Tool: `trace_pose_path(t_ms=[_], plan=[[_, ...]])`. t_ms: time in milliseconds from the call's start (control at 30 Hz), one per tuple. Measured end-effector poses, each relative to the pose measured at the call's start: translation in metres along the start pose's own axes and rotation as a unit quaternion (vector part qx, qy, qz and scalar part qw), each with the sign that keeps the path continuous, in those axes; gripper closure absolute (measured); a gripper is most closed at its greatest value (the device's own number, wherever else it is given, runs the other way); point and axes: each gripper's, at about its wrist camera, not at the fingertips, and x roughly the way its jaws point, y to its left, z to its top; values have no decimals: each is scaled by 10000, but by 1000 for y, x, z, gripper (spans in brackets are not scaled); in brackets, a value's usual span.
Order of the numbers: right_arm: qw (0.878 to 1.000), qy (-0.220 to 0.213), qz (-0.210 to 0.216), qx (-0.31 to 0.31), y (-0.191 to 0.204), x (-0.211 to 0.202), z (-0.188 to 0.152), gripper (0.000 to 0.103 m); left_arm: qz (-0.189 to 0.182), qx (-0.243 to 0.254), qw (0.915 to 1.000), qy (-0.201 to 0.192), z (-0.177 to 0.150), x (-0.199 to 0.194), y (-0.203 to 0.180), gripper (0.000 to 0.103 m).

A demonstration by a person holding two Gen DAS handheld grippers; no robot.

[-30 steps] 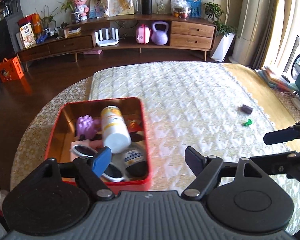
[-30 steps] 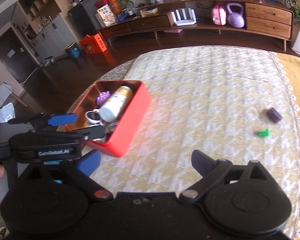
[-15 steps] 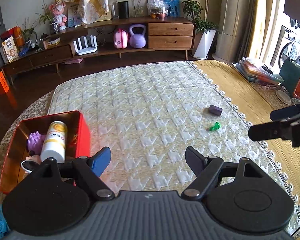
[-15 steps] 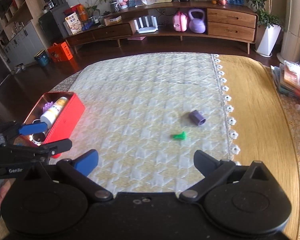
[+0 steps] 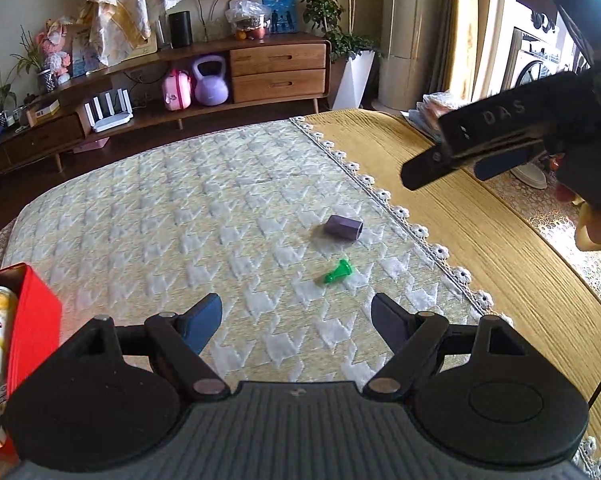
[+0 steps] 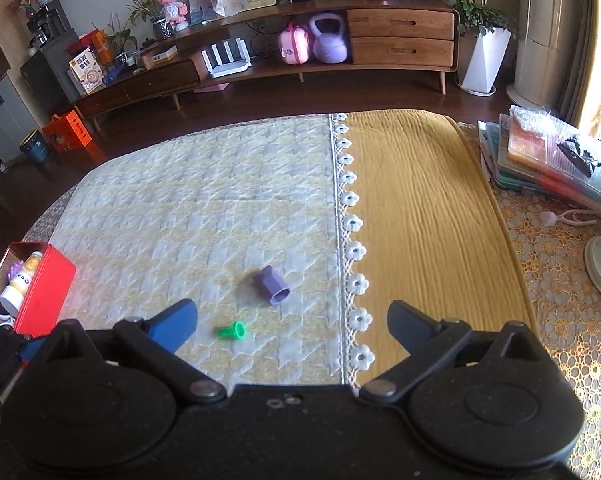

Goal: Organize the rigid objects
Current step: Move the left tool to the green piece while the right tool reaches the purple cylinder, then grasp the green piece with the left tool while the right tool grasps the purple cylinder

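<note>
The table (image 6: 432, 208) carries a quilted cloth (image 6: 204, 216) on its left part and a mustard cloth (image 6: 420, 200) on its right part; a lace edge with flower shapes marks the seam between them.

A red box (image 6: 46, 292) stands at the far left edge of the quilted cloth. It holds a white bottle (image 6: 22, 280) with a yellow band, lying on its side, a purple spiky item and other items partly hidden by the box wall.

Left gripper (image 5: 296, 316): jaws wide apart, nothing between them, no contact with any object. It points down at the quilted cloth.

Right gripper (image 6: 292, 318): jaws wide apart, empty. In the left wrist view it shows as a black bar at the upper right, above the mustard cloth, with part of a hand (image 5: 592, 232) behind it.

Two loose objects lie on the quilted cloth, near the lace edge and well apart from the box.

- Purple tube (image 5: 343, 228): lies on its side, open end visible. In both views it lies beyond the fingertips, roughly on the centre line of the gap.
- Green peg (image 5: 337, 272): lies on its side just beside the tube, on the near side. In the left wrist view it lies just ahead of the gap between the jaws, right of centre. In the right wrist view (image 6: 232, 331) it lies within the gap, close to the blue left finger (image 6: 172, 324), not touching it.
</note>
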Motion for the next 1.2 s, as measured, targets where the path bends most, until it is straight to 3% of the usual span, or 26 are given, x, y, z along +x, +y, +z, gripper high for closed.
trace_pose_path(t_ms=[300, 467, 567, 667, 767, 867, 1067, 1200], plan=[[9996, 215, 138, -114, 6, 51, 16, 10, -60, 179, 9998, 13, -2, 51, -16, 21], [9990, 352, 213, -187, 14, 76, 15, 27, -148, 331, 9993, -16, -2, 70, -19, 21], [9986, 416, 269, -166, 16, 87, 14, 32, -168, 402, 9990, -19, -1, 79, -20, 22], [9984, 464, 217, -238, 19, 97, 14, 43, -240, 384, 9990, 34, 0, 88, -20, 41], [9982, 506, 197, -265, 20, 103, 13, 53, -275, 435, 9987, 16, 0, 94, -20, 47], [9979, 535, 189, -327, 21, 108, 12, 61, -308, 609, 9977, -32, -1, 97, -24, 59], [9973, 526, 100, -502, 27, 112, 10, 67, -334, 913, 9951, -178, -2, 99, -34, 71], [9968, 487, 2, -641, 31, 113, 7, 74, -416, 986, 9941, -177, -3, 99, -39, 89]])
